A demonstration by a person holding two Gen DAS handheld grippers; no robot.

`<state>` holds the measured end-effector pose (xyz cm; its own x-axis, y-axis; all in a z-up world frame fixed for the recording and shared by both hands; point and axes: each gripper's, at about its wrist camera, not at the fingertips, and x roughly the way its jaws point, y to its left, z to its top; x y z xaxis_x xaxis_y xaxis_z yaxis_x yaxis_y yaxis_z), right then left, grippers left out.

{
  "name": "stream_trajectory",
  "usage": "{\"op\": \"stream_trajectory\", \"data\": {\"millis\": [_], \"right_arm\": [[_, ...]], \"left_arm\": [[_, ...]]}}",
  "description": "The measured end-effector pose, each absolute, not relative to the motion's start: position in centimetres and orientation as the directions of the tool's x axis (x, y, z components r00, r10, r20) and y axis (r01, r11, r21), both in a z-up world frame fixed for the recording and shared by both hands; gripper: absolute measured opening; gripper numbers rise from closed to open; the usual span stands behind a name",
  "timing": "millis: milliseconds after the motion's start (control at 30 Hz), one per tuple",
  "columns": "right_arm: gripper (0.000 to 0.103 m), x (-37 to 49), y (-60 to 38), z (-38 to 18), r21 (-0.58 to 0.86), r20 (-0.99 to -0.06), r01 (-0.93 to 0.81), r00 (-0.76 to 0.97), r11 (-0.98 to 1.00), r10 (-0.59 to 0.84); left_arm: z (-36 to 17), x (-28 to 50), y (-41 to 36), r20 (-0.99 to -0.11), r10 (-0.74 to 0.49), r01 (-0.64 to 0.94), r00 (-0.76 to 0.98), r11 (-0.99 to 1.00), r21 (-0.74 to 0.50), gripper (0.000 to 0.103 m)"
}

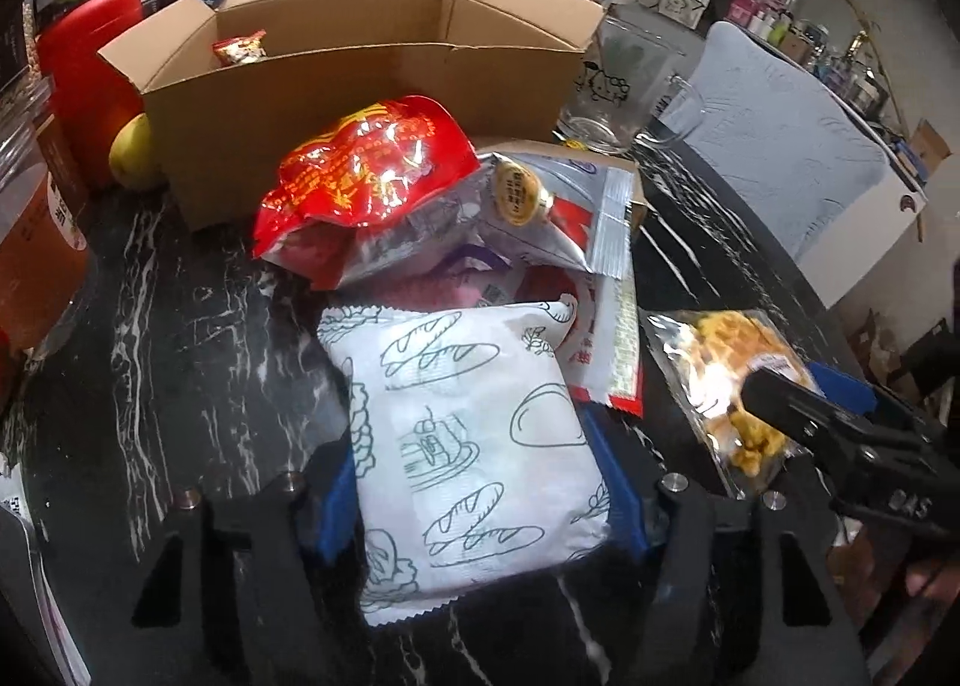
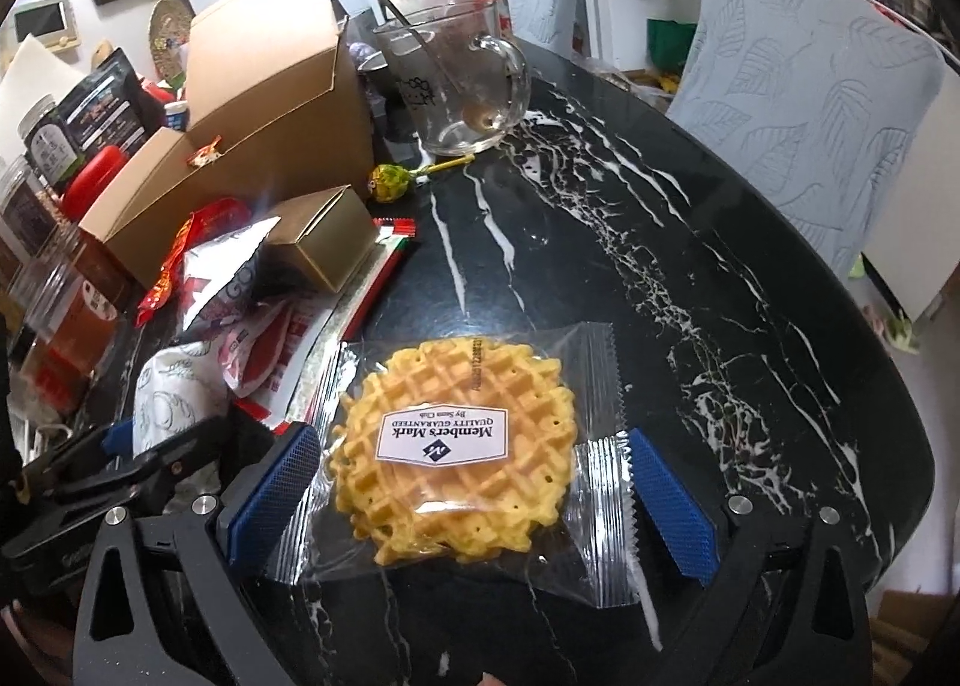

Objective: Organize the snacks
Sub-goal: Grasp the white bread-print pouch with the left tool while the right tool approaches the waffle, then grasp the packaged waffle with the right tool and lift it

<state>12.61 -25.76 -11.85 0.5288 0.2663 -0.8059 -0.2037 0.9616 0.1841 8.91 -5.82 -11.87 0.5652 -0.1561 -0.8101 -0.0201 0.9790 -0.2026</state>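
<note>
My left hand-held gripper (image 1: 480, 482) straddles a white bread packet (image 1: 474, 446) printed with baguette drawings; its blue pads (image 1: 333, 512) sit against both long sides of the packet, so I judge it clamped on the packet. The packet lies on the black marbled bench (image 1: 180, 326), at the near edge of a heap of snack bags topped by a red foil bag (image 1: 366, 170). Behind the heap stands an open cardboard box (image 1: 360, 62) with one small red snack already inside.

My right hand-held gripper (image 2: 474, 482) is spread wide, one blue pad on each side of a wrapped waffle (image 2: 450, 446) in clear film, lying flat on the bench just right of the heap. The pads do not appear to press on it yet.

Both packets look light. The bread packet is puffy and soft, so it will give under pressure; holding it across the middle seems right. The waffle is likely brittle, and its clear film slippery. I would grip across the waffle itself, gently, not the loose crimped ends.
</note>
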Motion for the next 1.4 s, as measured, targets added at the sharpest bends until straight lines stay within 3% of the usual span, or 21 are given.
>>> {"op": "stream_trajectory", "data": {"millis": [200,600,1000,1100,1167,1300,1367,1400], "right_arm": [[0.103,13.1,-25.6,-12.4,0.152,-0.816,-0.229,0.520,0.961,0.253],[0.103,13.0,-24.4,-12.8,0.224,-0.815,-0.251,0.482,0.942,0.322],[0.103,12.7,-22.9,-13.6,0.139,-0.842,-0.259,0.477,0.956,0.251],[0.096,12.5,-23.0,-13.4,0.150,-0.838,-0.259,0.478,0.954,0.261],[0.082,12.2,-23.3,-12.9,0.175,-0.821,-0.265,0.493,0.948,0.289],[0.067,11.6,-23.4,-12.3,0.173,-0.796,-0.276,0.526,0.945,0.299],[0.050,11.4,-24.0,-11.9,0.201,-0.774,-0.266,0.547,0.943,0.319],[0.048,11.4,-24.2,-11.7,0.216,-0.768,-0.265,0.548,0.940,0.332]], "left_arm": [[-11.9,7.8,-5.9,-0.808,-0.187,0.037,0.558,0.979,-0.201,0.066],[-12.0,7.6,-5.1,-0.801,-0.220,0.043,0.556,0.971,-0.237,0.067],[-12.1,7.8,-5.1,-0.795,-0.222,0.041,0.565,0.970,-0.241,0.066],[-12.1,7.9,-5.1,-0.795,-0.219,0.039,0.566,0.970,-0.240,0.066],[-12.1,7.9,-5.1,-0.794,-0.220,0.036,0.567,0.969,-0.243,0.066],[-12.1,7.8,-5.1,-0.795,-0.217,0.030,0.567,0.970,-0.243,0.066],[-12.1,7.6,-5.0,-0.794,-0.215,0.025,0.569,0.969,-0.245,0.066],[-12.1,7.6,-5.0,-0.793,-0.214,0.024,0.570,0.969,-0.245,0.066]]}}
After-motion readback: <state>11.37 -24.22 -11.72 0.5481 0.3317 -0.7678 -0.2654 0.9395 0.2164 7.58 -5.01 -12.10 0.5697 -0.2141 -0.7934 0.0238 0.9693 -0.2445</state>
